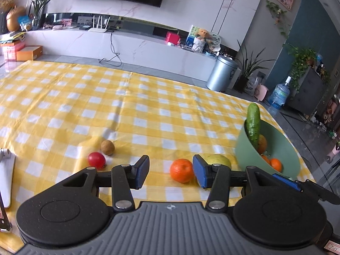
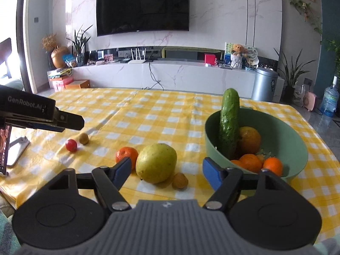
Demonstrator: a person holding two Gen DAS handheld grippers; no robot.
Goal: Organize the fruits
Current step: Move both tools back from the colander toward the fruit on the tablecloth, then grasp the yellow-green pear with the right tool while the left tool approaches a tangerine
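Note:
A green bowl (image 2: 297,148) on the yellow checked cloth holds an upright cucumber (image 2: 229,123) and several oranges (image 2: 250,161). Loose on the cloth lie a yellow-green pear (image 2: 156,162), a tangerine (image 2: 125,154), a small brown fruit (image 2: 180,180), a red tomato (image 2: 71,145) and a kiwi (image 2: 84,138). My right gripper (image 2: 166,170) stands open just short of the pear. My left gripper (image 1: 171,172) stands open above the cloth, the tangerine (image 1: 181,170) beside its right pad, the tomato (image 1: 96,160) and kiwi (image 1: 107,147) to its left. Nothing is held.
A phone on a white stand (image 2: 12,148) sits at the table's left edge. The bowl (image 1: 274,148) lies near the table's right edge. Beyond the table are a TV cabinet (image 2: 170,74), a metal bin (image 2: 264,84) and a water bottle (image 2: 329,99).

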